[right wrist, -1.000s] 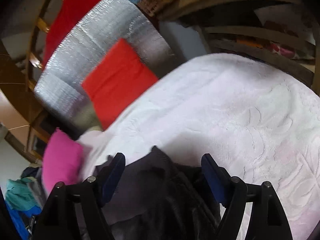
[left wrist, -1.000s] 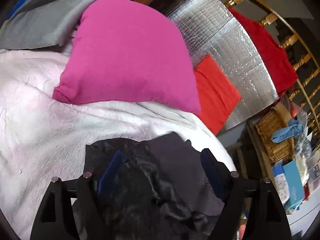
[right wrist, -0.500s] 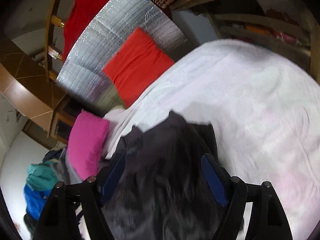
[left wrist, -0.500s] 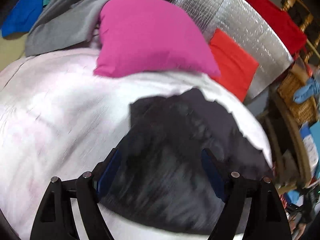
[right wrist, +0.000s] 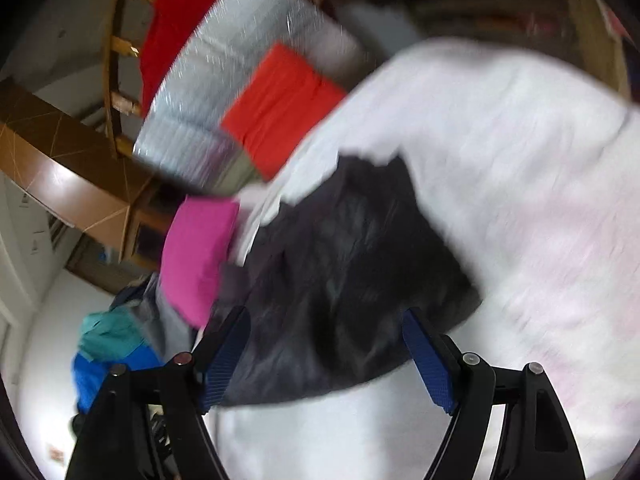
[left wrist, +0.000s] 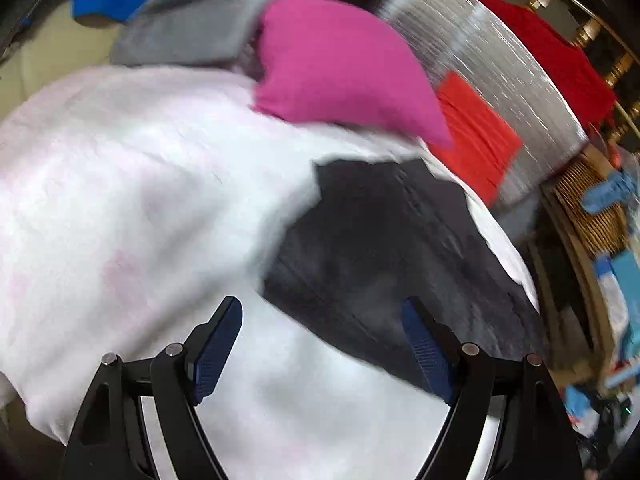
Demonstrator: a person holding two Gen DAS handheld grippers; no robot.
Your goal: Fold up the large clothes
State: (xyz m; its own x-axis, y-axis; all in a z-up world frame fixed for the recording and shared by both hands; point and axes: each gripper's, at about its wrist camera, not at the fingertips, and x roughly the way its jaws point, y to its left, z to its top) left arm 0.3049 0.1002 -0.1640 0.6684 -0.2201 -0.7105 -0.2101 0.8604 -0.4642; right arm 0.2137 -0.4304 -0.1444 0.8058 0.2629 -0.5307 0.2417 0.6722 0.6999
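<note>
Both views are smeared with motion blur, but the layout reads well enough. The dark charcoal folded garment lies flat on the white, faintly pink-patterned bedspread, close to the bed's far edge, where the bright pink square cushion sits just beyond it. The left tool hangs above the bedspread with its blue-padded fingers spread wide, nothing between them; the near edge of the dark garment shows in the gap and behind the right-hand pad, but whether that pad touches the cloth cannot be told. Over on the other side, the right tool is equally wide apart, its blue pads empty, the same dark garment filling the space ahead of them and lying on the bedspread. Whether the tips brush the fabric is lost in the blur. Past the far edge of the bed, a red-orange cushion leans against a silver quilted foil panel, with a deep red cloth draped over the wooden railing behind. A grey garment is heaped at the far left corner of the bed, next to the pink cushion, and a woven wicker basket stands off the right edge.
</note>
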